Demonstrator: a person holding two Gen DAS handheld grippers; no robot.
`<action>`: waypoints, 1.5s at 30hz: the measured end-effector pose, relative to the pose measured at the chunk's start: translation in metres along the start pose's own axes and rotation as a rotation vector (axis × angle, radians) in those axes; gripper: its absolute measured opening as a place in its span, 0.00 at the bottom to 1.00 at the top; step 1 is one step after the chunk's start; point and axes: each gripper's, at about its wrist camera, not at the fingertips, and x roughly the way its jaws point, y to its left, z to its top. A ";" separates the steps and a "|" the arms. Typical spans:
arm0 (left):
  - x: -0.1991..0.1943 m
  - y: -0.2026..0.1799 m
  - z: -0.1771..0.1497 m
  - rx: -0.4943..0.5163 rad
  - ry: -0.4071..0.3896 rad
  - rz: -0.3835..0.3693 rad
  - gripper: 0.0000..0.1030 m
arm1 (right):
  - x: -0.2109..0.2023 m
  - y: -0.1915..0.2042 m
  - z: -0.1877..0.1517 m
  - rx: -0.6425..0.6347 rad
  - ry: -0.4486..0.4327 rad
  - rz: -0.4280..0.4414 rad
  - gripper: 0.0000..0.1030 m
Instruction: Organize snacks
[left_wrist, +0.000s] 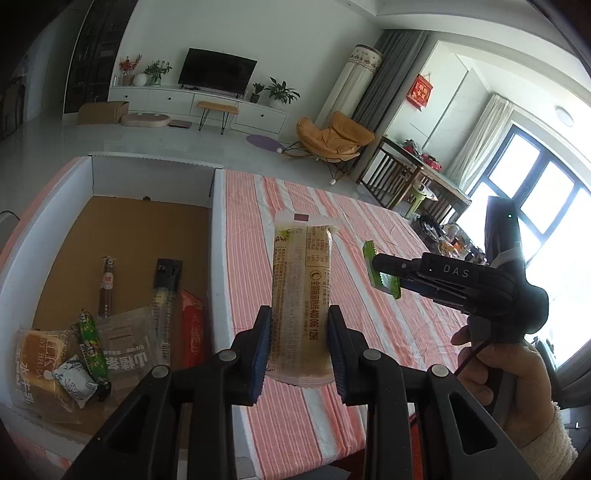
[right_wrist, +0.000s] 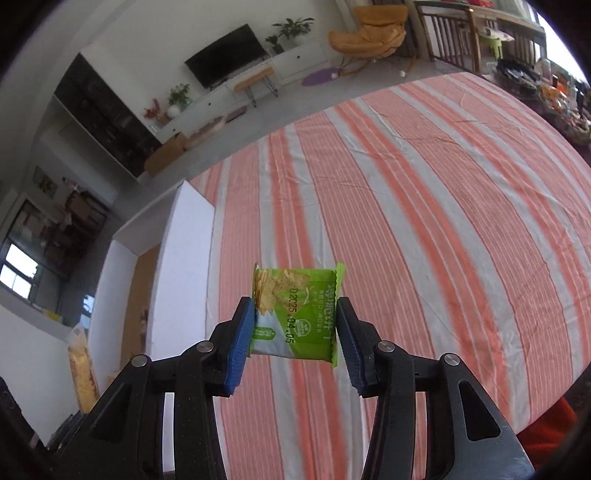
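My left gripper (left_wrist: 299, 321) is shut on a long yellowish snack packet (left_wrist: 301, 273), which stands upright between the blue pads above the striped tablecloth (left_wrist: 373, 332). To its right, my right gripper (left_wrist: 380, 269) shows side-on, held by a hand (left_wrist: 509, 376), with a green packet edge (left_wrist: 369, 251) at its tips. In the right wrist view my right gripper (right_wrist: 293, 317) is shut on that green cracker packet (right_wrist: 295, 295), both pads pressed on its sides, lifted off the cloth (right_wrist: 424, 221). The white-walled box (left_wrist: 155, 177) lies left of both.
The box's brown floor holds several snacks: a bread packet (left_wrist: 37, 365), a sausage stick (left_wrist: 107, 288), a red packet (left_wrist: 192, 328). The box wall (right_wrist: 184, 258) stands left of the green packet. Clutter (right_wrist: 554, 96) sits at the table's far right end.
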 end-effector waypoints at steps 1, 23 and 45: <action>-0.004 0.015 0.007 -0.007 -0.019 0.054 0.28 | 0.000 0.023 0.001 -0.043 0.004 0.038 0.46; 0.012 0.140 -0.025 -0.040 -0.060 0.522 0.92 | 0.104 0.186 -0.051 -0.415 0.127 0.180 0.69; -0.027 0.130 -0.033 -0.141 -0.027 0.731 1.00 | 0.065 0.196 -0.086 -0.564 0.085 -0.003 0.82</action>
